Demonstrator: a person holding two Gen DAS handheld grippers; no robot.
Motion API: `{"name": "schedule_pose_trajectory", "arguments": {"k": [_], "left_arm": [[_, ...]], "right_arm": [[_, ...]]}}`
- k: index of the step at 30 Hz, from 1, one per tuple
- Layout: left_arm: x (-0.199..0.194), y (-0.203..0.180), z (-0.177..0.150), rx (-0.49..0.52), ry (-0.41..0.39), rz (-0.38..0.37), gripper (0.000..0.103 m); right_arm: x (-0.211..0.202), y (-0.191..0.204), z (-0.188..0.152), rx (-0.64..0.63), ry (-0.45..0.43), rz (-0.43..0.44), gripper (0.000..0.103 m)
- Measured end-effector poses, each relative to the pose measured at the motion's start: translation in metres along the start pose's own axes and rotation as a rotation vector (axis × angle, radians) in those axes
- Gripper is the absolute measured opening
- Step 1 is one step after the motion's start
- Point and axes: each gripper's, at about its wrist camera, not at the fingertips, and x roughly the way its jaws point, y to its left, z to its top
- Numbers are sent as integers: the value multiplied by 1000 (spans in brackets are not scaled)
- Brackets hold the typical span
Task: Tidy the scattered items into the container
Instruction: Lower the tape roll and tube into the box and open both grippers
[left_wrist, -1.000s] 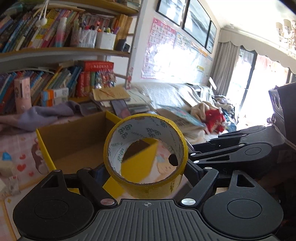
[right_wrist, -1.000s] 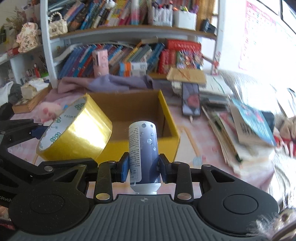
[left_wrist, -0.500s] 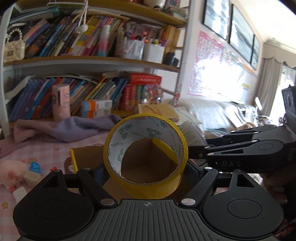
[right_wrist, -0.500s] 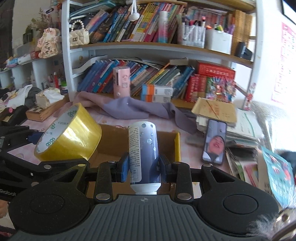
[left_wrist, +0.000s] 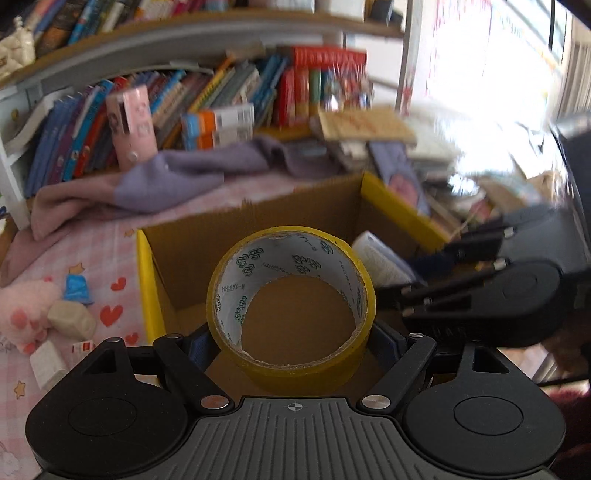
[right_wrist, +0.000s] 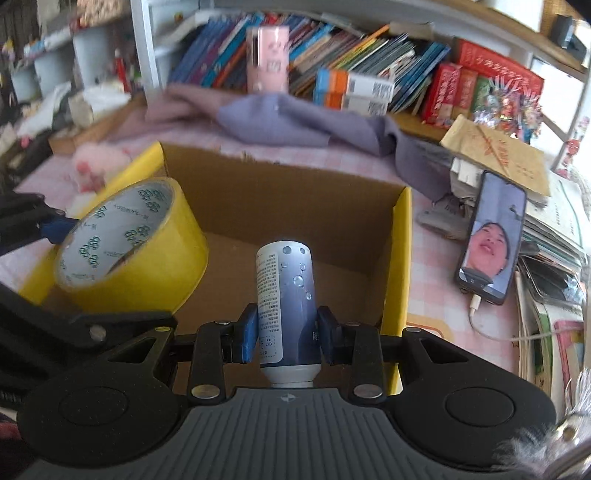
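A yellow tape roll (left_wrist: 291, 306) sits between the blue pads of my left gripper (left_wrist: 291, 341), which is shut on it above the open cardboard box (left_wrist: 255, 225). The same tape roll (right_wrist: 133, 243) hangs at the left of the right wrist view, over the box's left side. My right gripper (right_wrist: 286, 328) is shut on a blue and white bottle (right_wrist: 286, 295), held upright over the box (right_wrist: 295, 199), whose floor shows bare brown card. The bottle's end (left_wrist: 376, 254) pokes in from the right of the left wrist view, held by the right gripper (left_wrist: 436, 273).
The box has yellow outer walls and stands on a pink patterned cloth (left_wrist: 107, 258). A purple cloth (right_wrist: 295, 118) lies behind it, below packed bookshelves (right_wrist: 369, 55). A phone (right_wrist: 491, 236) and stacked papers lie to the right. A pink plush toy (left_wrist: 26, 310) and small blocks lie to the left.
Both grippers have tipped downward and moved over the box, so its inside now fills the middle of both views. The tape roll and the bottle stay gripped as before.
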Motion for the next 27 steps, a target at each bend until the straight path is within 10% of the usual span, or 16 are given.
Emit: {"name": "schedule_pose_trajectory", "arguments": {"k": [14, 27], "left_arm": [[25, -11, 3, 77, 106, 67, 85], [-3, -5, 1, 23, -48, 83, 94]], "right_arm": [[30, 8, 13, -223, 22, -41, 31], [13, -4, 17, -98, -55, -17, 42]]}}
